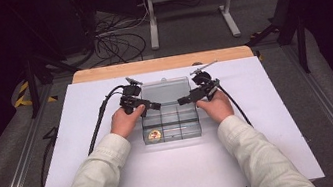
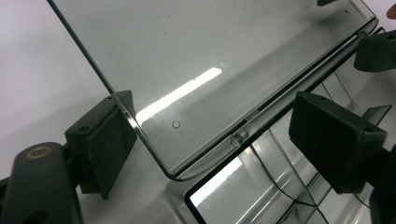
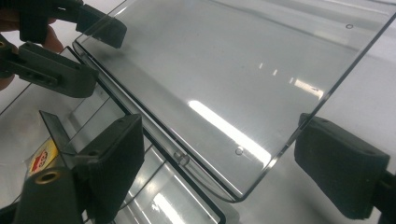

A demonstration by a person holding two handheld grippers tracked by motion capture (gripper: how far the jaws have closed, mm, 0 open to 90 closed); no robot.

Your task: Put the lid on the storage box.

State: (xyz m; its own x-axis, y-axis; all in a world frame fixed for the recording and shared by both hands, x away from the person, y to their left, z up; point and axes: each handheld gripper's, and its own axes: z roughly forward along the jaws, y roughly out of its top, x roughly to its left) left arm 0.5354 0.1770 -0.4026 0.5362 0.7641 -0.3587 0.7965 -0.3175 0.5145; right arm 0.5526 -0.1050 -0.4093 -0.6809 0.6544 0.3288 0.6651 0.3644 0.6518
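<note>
Your left gripper (image 1: 155, 106) sits at the box's (image 1: 171, 128) left edge, jaws apart, the lid (image 2: 210, 70) corner between them, one pad (image 2: 105, 140) touching the lid edge; your right gripper (image 1: 183, 100) mirrors it at the right edge, jaws apart, lid corner between them, not clamped; the lid stands open just past both tools; the clear compartments lie below your jaws on the white table (image 1: 270, 122); a round sticker (image 1: 154, 135) sits in the near-left compartment, near your left hand (image 1: 123, 122).
</note>
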